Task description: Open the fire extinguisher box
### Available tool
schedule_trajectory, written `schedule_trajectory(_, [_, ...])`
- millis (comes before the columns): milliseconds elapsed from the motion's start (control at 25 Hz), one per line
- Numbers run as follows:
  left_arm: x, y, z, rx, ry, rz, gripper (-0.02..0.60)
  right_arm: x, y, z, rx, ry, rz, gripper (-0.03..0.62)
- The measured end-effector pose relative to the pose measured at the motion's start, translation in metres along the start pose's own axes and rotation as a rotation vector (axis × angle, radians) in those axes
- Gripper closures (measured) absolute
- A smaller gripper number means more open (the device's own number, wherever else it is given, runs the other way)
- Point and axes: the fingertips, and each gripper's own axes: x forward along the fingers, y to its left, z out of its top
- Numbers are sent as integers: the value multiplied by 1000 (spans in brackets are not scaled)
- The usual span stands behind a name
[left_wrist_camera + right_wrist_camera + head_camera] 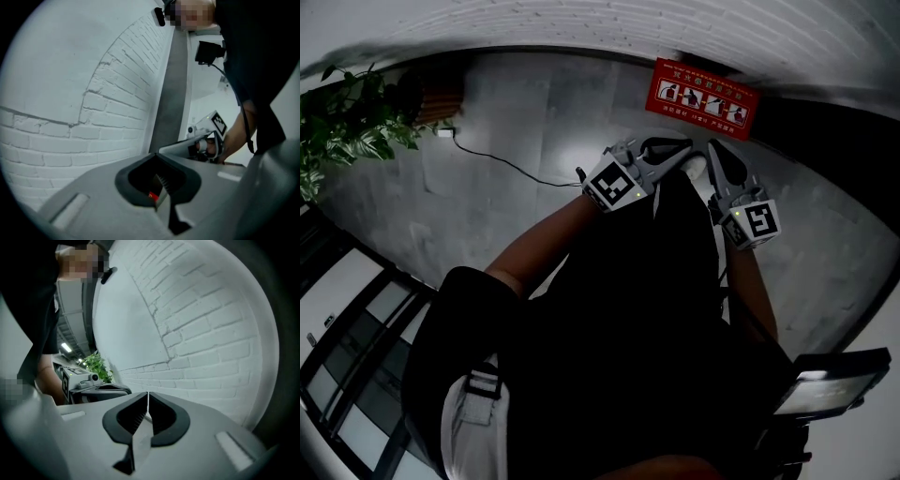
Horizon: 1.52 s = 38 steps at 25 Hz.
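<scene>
The fire extinguisher box [705, 98] is a red case with white pictograms and its lid down, standing on the grey floor against the white brick wall. I hold both grippers in front of my dark clothing, short of the box. My left gripper [673, 150] points toward the box's near left, its jaws together with nothing between them. My right gripper [713, 156] sits just right of it, also shut and empty. In the left gripper view the jaws [157, 155] face the brick wall. The right gripper view shows its closed tips [148, 393] toward the same wall.
A leafy potted plant [347, 122] stands at the far left by the wall, with a dark cable [497, 159] running across the floor from it. Glass panels with dark frames [347, 375] lie at the lower left. A dark flat device [830, 380] hangs at my lower right.
</scene>
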Motion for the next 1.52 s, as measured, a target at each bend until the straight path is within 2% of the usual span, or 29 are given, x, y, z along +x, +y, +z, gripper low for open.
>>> schedule_trajectory(160, [17, 4, -45, -99, 47, 0, 581, 14, -65, -78, 286, 61, -34, 577])
schedule_trajectory(320, [40, 11, -89, -142, 79, 8, 581, 28, -125, -174, 628, 113, -69, 471])
schedule_trajectory(400, [50, 11, -111, -159, 91, 5, 580, 26, -148, -224, 793, 114, -115, 449])
schedule_trajectory(560, [63, 12, -144, -194, 108, 9, 581, 16, -188, -306, 1004, 94, -227, 391])
schedule_trajectory(720, [69, 7, -163, -218, 116, 4, 581, 16, -221, -342, 1028, 82, -285, 378])
schedule_trajectory(960, [75, -5, -193, -242, 141, -7, 581, 43, -236, -366, 1040, 115, -243, 372])
schedule_trajectory(1040, [76, -7, -197, -248, 141, -9, 581, 47, -239, -370, 1052, 127, -249, 394])
schedule_trajectory(1160, [73, -7, -202, -253, 147, -9, 581, 48, -242, -377, 1049, 148, -268, 463])
schedule_trajectory(1320, [69, -3, -205, -262, 153, -4, 580, 46, -245, -381, 1082, 146, -253, 474])
schedule_trajectory(1520, [71, 2, -205, -261, 153, 1, 580, 45, -242, -374, 1067, 140, -232, 488])
